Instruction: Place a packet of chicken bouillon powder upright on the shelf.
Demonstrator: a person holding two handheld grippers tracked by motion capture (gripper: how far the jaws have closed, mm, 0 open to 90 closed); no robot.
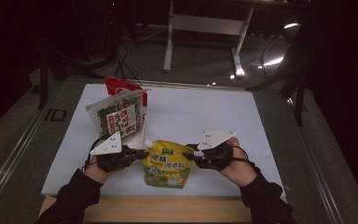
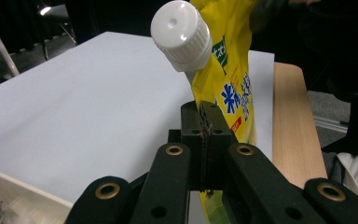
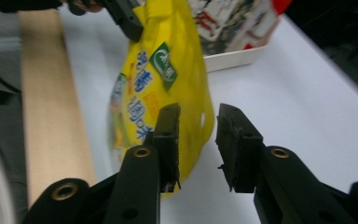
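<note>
A yellow spouted pouch (image 1: pixel 168 163) with blue lettering stands upright near the table's front edge, between my two grippers. Its white screw cap (image 2: pixel 182 35) sticks up at the pouch's upper left corner. My left gripper (image 1: pixel 142 153) is shut on the pouch's edge just below the cap, and in the left gripper view its jaws (image 2: pixel 205 116) are pressed together on the thin seam. My right gripper (image 3: pixel 198 130) is at the pouch's right edge with its jaws apart. The pouch (image 3: pixel 163 84) lies mostly behind one jaw, and neither pad presses on it.
A white tray (image 3: pixel 237 58) at the back left holds a green seaweed packet (image 1: pixel 119 119) and a red packet (image 1: pixel 116 85), both upright. The white table top (image 1: pixel 205 116) stretches to the right. A wooden strip (image 1: pixel 168 210) runs along the front edge.
</note>
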